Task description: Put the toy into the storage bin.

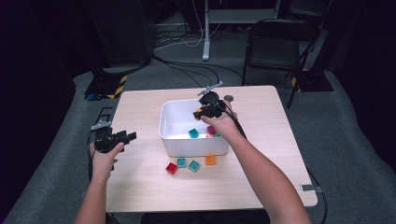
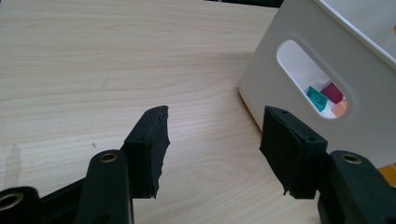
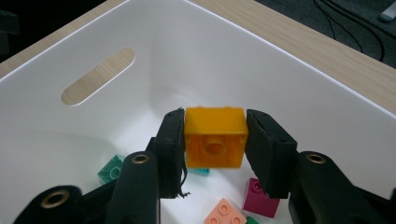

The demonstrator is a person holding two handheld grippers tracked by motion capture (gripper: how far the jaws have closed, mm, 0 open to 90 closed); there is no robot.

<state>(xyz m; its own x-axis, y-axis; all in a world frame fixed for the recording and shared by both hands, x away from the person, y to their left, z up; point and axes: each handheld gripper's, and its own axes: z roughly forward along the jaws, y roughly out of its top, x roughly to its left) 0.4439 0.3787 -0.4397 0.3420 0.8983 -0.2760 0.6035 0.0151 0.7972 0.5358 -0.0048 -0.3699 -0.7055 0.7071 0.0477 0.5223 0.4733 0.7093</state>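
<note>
Orange plastic building brick (image 3: 215, 137), square and seen from its hollow underside, sits clamped between the fingers of the right gripper (image 3: 215, 140) at the centre of the right gripper view, hanging over the inside of the white plastic bin (image 1: 164, 126), seemingly so it can drop among the others. Inside lie a teal brick (image 3: 111, 170), a magenta brick (image 3: 259, 198) and a pale orange brick (image 3: 224, 213). At lower left of the high view, the left gripper (image 1: 122, 138) waits over the light wooden worktop (image 1: 140, 186), fingers apart and empty. Four more bricks lie below the bin: red (image 1: 172, 168), two teal (image 1: 181, 162) (image 1: 194, 165), orange (image 1: 210, 159).
</note>
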